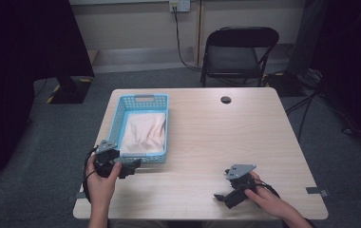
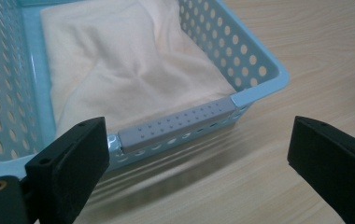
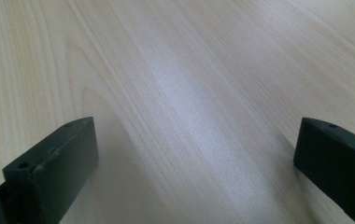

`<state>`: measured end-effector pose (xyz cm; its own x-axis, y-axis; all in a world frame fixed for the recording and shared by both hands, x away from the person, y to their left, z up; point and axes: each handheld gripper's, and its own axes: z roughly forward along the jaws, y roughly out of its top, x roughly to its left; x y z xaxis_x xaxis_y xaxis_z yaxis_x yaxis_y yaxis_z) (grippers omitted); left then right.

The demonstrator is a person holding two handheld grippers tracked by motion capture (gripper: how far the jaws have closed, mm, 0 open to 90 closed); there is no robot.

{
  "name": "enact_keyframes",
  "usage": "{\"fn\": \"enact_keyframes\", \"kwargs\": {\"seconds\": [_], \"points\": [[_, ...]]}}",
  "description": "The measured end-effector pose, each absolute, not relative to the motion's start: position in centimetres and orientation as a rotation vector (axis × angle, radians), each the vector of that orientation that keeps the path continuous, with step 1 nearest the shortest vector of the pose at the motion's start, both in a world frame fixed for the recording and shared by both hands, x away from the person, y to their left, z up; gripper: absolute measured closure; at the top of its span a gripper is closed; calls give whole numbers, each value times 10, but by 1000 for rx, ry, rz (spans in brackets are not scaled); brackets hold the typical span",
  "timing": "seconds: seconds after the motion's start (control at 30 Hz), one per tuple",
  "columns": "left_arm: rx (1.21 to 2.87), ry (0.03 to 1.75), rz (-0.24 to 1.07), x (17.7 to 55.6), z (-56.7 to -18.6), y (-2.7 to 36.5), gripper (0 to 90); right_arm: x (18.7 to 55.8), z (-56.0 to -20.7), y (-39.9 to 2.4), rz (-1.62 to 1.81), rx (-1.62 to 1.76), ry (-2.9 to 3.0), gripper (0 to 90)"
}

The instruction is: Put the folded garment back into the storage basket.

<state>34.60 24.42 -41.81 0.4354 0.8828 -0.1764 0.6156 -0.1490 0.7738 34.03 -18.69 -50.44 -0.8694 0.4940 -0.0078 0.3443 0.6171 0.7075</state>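
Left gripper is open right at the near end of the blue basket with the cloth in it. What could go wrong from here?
1. The left gripper sits low before the basket; closing here may catch the grey handle instead of the cloth.
2. The basket looks light, so pulling the cloth may drag it along the table.
3. The right gripper is open far off, not bracing the basket.

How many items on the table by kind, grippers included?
Blue perforated basket: 1
Cream cloth, lying inside the basket: 1
Handheld grippers: 2, the left gripper by the basket's near end and the right gripper over bare table, both with jaws apart
Total: 4
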Motion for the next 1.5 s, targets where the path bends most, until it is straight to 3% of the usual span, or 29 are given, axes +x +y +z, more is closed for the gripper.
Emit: {"fn": "enact_keyframes", "kwargs": {"seconds": [1.5], "points": [[1866, 1351, 392, 341, -450, 263, 51, 340, -504, -187, 1091, 693, 2639, 0]]}}
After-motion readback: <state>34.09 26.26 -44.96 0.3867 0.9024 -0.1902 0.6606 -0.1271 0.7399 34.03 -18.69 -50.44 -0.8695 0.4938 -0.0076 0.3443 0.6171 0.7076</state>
